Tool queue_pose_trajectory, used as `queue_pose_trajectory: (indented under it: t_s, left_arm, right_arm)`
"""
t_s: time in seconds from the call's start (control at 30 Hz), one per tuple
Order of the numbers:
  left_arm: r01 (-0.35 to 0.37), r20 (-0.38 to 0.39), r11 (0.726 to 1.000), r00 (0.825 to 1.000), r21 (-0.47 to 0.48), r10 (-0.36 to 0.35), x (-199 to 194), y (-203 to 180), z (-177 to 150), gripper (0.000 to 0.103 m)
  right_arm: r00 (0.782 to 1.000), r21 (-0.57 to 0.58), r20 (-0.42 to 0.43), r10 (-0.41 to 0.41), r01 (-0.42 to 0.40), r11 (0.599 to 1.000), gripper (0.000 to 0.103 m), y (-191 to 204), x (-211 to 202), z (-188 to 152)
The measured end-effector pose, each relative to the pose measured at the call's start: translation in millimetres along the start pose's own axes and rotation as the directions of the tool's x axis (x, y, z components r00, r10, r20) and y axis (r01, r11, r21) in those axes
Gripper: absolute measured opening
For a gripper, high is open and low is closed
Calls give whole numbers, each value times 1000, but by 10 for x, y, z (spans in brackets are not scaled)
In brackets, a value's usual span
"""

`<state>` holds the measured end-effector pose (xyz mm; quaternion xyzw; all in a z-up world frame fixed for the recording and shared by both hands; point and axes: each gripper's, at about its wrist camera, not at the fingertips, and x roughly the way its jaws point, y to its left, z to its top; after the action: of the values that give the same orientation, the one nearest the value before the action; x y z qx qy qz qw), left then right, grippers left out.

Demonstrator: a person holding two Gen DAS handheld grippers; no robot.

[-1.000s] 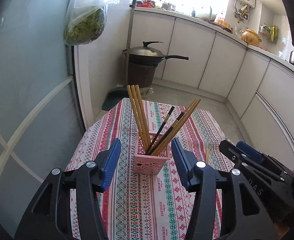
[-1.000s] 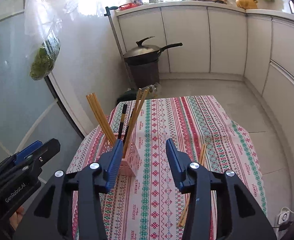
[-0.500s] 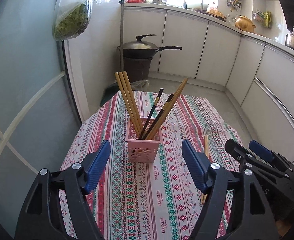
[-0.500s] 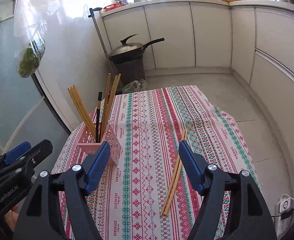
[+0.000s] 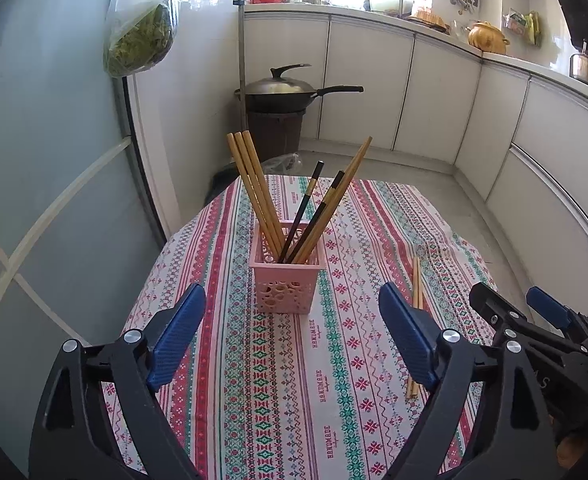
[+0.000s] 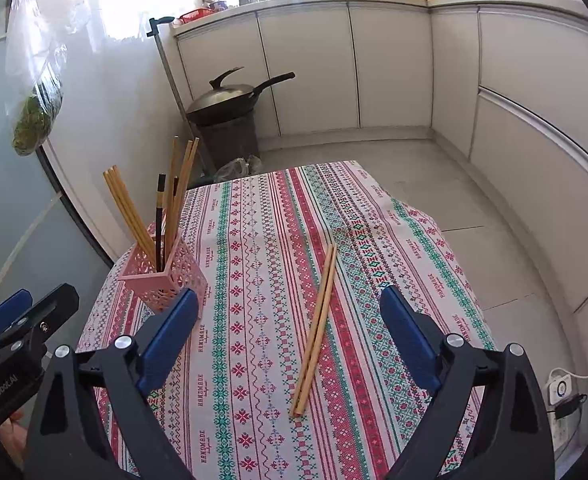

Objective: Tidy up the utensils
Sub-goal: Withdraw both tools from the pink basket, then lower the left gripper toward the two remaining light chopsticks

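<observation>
Wooden chopsticks [image 6: 315, 328] beside pink holder [image 6: 166, 280]

The tablecloth [image 6: 270, 264] carries red, green and white cross-stitch stripes. On it stands a pale pink perforated holder [image 5: 286, 280] (tan and black chopsticks inside); right of the holder lies a tan chopstick pair [image 6: 314, 330]. Gripper pads [image 5: 178, 334] are blue.

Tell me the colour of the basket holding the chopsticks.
Pink. The basket shows best in the left wrist view, centred between the open claw fingers.
</observation>
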<state>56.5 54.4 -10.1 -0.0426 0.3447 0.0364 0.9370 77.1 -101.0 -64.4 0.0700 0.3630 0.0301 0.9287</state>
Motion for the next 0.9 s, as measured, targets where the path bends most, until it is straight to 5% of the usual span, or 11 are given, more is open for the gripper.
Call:
queue_pose_trajectory:
  t_s: [0.57, 0.77, 0.9]
  left_arm:
    - [-12, -35, 1000, 999, 25, 13, 118, -73, -110, 96]
    - [2, -96, 997, 995, 81, 6, 285, -245, -214, 96]
    - [75, -232, 988, 972, 136, -42, 586, -457, -391, 96]
  right_arm:
    - [997, 30, -56, -46, 48, 998, 95, -224, 56, -124]
    - [992, 78, -105, -68, 77, 994, 95, -472, 68, -237]
    - [983, 185, -168, -79, 110, 977, 95, -834, 90, -292]
